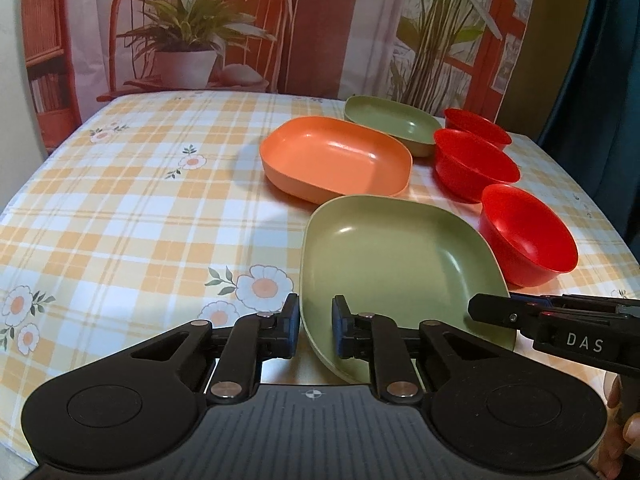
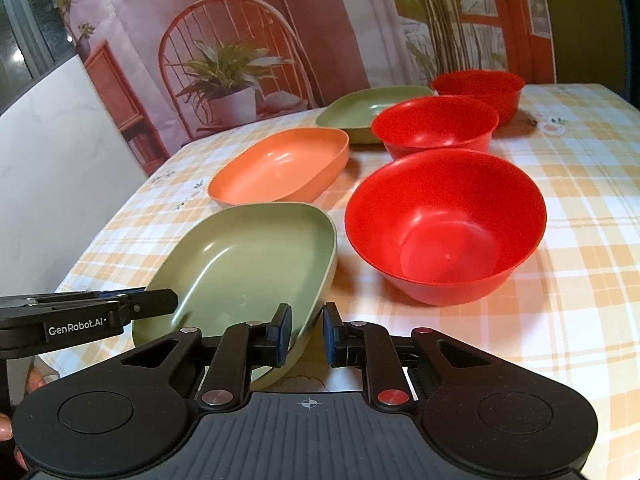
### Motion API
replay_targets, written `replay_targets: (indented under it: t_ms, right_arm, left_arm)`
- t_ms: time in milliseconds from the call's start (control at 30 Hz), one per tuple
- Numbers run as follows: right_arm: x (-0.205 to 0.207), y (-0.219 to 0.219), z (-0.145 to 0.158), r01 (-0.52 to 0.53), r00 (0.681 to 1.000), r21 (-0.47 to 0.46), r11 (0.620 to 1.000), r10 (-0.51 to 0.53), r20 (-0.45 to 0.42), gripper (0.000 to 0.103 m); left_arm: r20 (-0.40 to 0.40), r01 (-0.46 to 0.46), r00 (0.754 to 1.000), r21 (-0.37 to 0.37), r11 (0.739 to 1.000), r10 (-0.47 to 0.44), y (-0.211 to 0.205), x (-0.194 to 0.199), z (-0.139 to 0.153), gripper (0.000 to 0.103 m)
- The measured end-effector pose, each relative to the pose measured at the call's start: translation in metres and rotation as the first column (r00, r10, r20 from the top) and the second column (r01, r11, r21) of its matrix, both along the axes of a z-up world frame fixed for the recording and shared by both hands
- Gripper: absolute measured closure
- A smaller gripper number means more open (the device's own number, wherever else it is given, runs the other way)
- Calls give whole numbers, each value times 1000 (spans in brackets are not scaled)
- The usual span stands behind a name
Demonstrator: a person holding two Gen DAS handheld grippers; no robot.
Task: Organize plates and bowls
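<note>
Checked floral tablecloth [image 1: 140, 208], printed backdrop [image 1: 320, 20] of wicker chair, potted plants, white wall [image 2: 60, 140]

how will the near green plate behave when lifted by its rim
The near green plate looks rigid, so probably won't flex. Its glossy surface may slip in the left gripper and right gripper. Gripped only at its near edge, it could tilt.

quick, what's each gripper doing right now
left gripper: closed on the near green plate's left rim.
right gripper: closed on the same plate's right rim.
</note>
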State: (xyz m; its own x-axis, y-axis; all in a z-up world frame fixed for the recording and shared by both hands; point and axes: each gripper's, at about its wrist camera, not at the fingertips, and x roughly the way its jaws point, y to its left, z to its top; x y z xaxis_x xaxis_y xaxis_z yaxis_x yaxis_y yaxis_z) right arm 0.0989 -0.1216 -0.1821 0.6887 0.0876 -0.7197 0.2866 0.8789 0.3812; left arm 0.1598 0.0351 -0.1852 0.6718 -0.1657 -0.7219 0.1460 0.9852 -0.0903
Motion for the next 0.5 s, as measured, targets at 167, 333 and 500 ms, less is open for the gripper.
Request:
replay_targets:
  t_ms: [167,333,500]
  right_arm:
    - [0,1,4,-11,1000,-5,1000,11,13,87]
    - [2,3,13,-21,999,-20,1000,22,34,87]
    - [7,5,22,-29,998,-35,999,31,53,87]
  left_arm:
    - [21,-9,1000,3,1000,9,1,-2,5,85]
    - [51,-10,999,0,1000,10,4,-4,12,85]
    - [72,-12,997,-6,1000,12,7,-4,19,85]
